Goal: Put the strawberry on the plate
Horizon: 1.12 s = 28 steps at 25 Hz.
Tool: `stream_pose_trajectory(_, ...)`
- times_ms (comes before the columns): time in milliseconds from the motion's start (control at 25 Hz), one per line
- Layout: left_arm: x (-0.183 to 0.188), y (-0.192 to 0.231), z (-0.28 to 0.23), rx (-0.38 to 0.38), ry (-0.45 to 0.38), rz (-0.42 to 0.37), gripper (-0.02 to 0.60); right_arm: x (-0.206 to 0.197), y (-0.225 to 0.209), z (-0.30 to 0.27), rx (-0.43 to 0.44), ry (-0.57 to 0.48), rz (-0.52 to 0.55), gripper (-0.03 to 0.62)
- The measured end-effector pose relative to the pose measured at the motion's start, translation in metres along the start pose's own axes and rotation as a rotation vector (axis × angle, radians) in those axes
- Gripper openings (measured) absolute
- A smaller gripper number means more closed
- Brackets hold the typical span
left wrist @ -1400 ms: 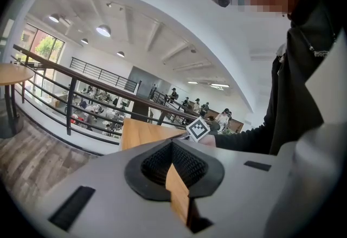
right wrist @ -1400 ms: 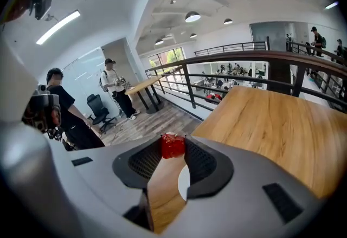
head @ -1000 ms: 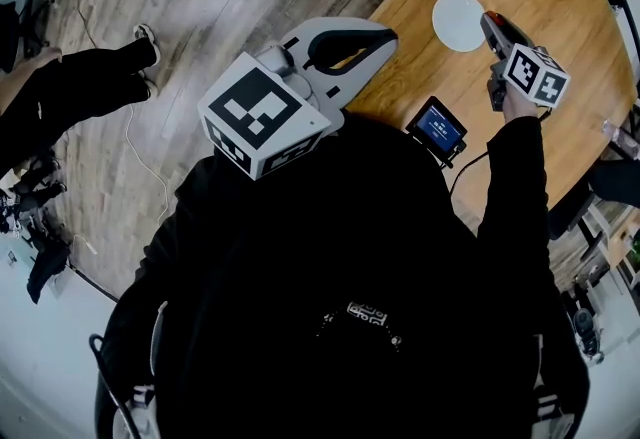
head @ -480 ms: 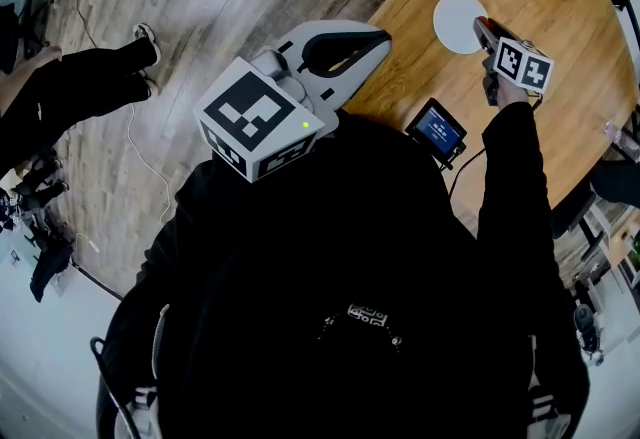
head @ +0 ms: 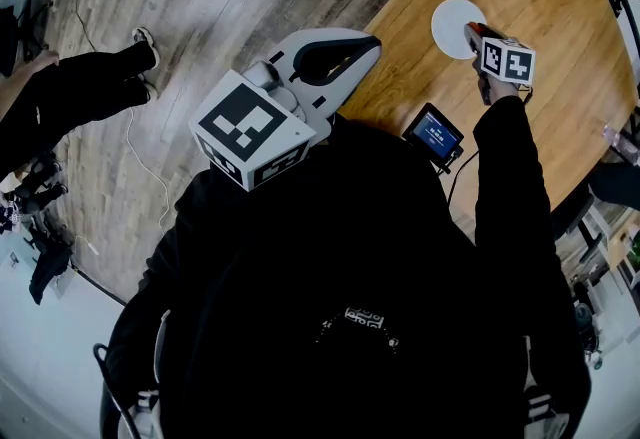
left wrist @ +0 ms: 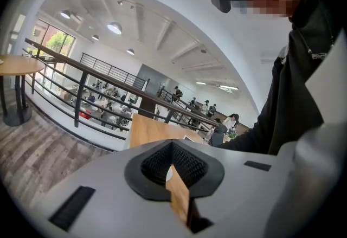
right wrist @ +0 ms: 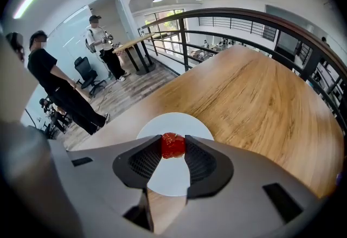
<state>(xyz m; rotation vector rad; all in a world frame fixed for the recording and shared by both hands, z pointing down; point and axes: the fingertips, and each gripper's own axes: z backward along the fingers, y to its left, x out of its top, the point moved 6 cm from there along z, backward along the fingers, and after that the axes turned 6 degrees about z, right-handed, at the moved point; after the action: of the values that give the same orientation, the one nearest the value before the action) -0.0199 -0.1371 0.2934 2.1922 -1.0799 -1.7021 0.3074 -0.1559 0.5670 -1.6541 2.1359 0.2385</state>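
Open-plan office on a mezzanine.
A black railing point(right wrist: 185, 50) edges the wood-plank floor point(head: 200, 7); round ceiling lights point(left wrist: 114, 27), an office chair point(right wrist: 85, 74), a long wooden desk point(right wrist: 255, 101), people at tables point(left wrist: 100, 104) beyond.

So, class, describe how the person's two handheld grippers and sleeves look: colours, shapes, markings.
Both grippers are pale grey moulded shells with black ribbed pads. The left gripper and right gripper each carry a white cube printed with black square markers. The person wears black long sleeves.

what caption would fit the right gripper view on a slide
Right tool holds the strawberry just above the white plate on the wooden table.
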Motion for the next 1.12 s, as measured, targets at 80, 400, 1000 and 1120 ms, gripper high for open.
stream_pose_trajectory(80, -0.001, 0.001, 0.000, 0.005, -0.002, 0.003, 0.003, -0.001, -0.001, -0.004, -0.012, 0.022, 0.031, 0.143)
stream_pose_trajectory(400, -0.006, 0.000, 0.003, 0.012, -0.005, 0.017, 0.003, -0.009, 0.004, -0.024, -0.035, 0.134, 0.156, 0.144)
stream_pose_trajectory(1000, -0.013, -0.003, 0.011, 0.021, -0.023, 0.030, 0.003, -0.008, 0.008, -0.033, -0.039, 0.118, 0.194, 0.150)
stream_pose_trajectory(1120, -0.014, -0.004, 0.011, 0.023, -0.021, 0.038, 0.003, -0.008, 0.005, -0.031, -0.016, 0.099, 0.164, 0.199)
